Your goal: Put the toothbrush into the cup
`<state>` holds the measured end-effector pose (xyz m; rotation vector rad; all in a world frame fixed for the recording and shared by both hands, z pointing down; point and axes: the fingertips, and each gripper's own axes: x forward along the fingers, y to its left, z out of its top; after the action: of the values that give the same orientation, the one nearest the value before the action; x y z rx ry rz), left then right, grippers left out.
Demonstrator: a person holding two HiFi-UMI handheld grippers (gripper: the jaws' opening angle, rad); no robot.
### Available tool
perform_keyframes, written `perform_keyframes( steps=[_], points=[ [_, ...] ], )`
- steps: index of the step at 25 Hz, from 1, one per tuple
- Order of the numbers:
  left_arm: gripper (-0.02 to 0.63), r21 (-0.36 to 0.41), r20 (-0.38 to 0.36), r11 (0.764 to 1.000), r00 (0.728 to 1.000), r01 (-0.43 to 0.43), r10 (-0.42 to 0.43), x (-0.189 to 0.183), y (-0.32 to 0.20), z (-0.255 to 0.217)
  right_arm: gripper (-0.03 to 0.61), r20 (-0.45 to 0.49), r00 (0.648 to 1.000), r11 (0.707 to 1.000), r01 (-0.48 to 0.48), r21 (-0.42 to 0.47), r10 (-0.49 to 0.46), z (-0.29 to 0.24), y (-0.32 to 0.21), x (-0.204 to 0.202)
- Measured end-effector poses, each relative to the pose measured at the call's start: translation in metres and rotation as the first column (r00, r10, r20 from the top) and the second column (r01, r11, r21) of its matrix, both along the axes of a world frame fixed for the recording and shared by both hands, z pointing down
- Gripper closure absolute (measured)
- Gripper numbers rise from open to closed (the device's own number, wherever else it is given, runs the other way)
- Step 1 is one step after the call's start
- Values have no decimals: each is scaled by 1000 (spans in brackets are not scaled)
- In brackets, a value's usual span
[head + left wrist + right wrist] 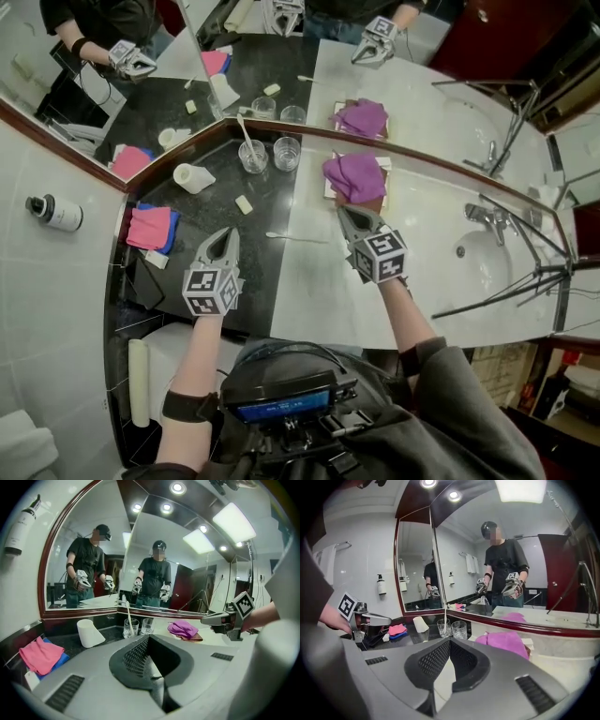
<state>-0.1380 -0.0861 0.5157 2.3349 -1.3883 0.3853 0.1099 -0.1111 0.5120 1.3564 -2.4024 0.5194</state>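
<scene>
White toothbrush (245, 131) stands in the glass cup (259, 165) beside the mirror. Left tongs (228, 234) and right tongs (349, 214) are both pressed together, holding nothing, well in front of that cup.

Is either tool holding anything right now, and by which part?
Nothing is held. The left tool and right tool are shut and empty; a toothbrush lies on the counter.

Near edge of purple cloth (354, 176) hidden behind right tongs (347, 214). Centre-left, white piece (244, 204): too small to identify. Lower left, white object (21, 442): cut off.
</scene>
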Motion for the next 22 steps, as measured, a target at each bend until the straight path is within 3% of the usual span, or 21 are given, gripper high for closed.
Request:
perform_keyframes(
  steps=[6,8,10,12,22],
  points=[
    [614,-3,-9,1000,1000,13,-13,-9,-25,6,554,-72,991,994,108,-8,-109,-2,-59,-58],
    [614,-6,-13,1000,1000,21,-21,-12,-31,9,506,-98,985,990,143,-17,-144,2,-75,-78],
    [614,-9,-17,1000,999,30,-30,-15,-36,13,500,-115,979,985,169,-27,-171,8,-89,-95],
    [614,-10,-21,999,999,36,-36,-17,-41,16,459,-131,975,983,178,-35,-181,16,-106,-109],
    [614,-21,-26,997,997,72,-72,-31,-61,27,379,-168,973,986,150,-70,-160,46,-186,-163]
  ],
)
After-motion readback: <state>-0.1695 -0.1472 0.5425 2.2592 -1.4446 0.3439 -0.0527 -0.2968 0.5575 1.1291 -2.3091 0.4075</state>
